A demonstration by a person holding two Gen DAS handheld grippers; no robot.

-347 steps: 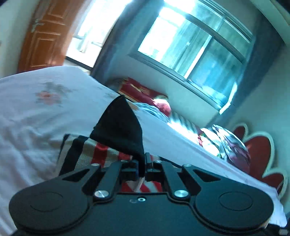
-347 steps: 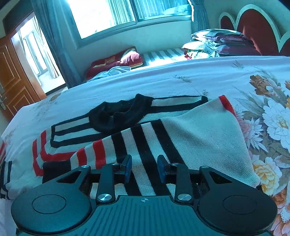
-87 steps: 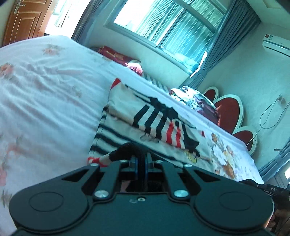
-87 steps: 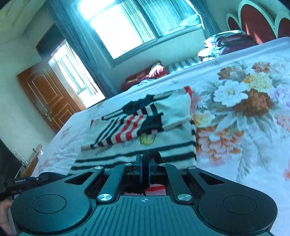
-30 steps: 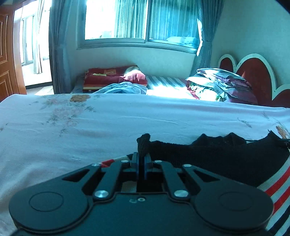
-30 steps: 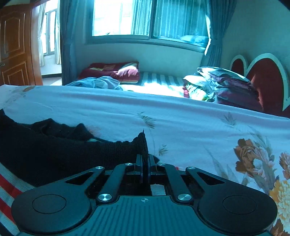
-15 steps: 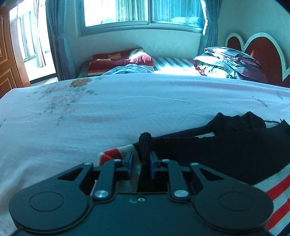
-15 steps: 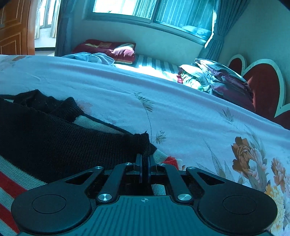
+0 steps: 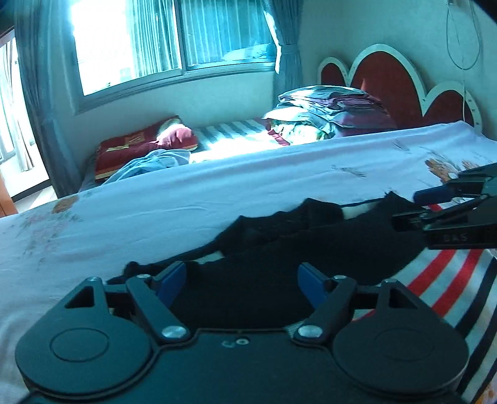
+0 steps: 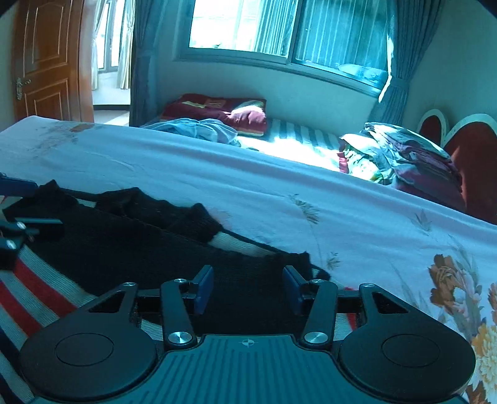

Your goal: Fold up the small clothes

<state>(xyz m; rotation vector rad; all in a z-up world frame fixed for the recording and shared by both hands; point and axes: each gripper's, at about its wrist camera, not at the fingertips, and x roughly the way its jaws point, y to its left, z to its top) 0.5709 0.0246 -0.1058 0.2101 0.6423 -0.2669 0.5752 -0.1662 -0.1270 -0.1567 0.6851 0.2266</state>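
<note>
Two grippers, left (image 9: 242,281) and right (image 10: 248,289), fingers opening off the striped sweater (image 9: 310,248), releasing its black hem folded onto the bed (image 9: 186,192).

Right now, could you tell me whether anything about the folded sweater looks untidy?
Slightly: the striped knit sweater's black hem band lies rumpled, its far edge wavy, not straight. Both grippers, left and right, are opening, gripping nothing.

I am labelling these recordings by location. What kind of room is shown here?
Most likely a bedroom in a home: a bed with a floral sheet, a red scalloped headboard, and a curtained window. A striped sweater lies on the bed.
</note>
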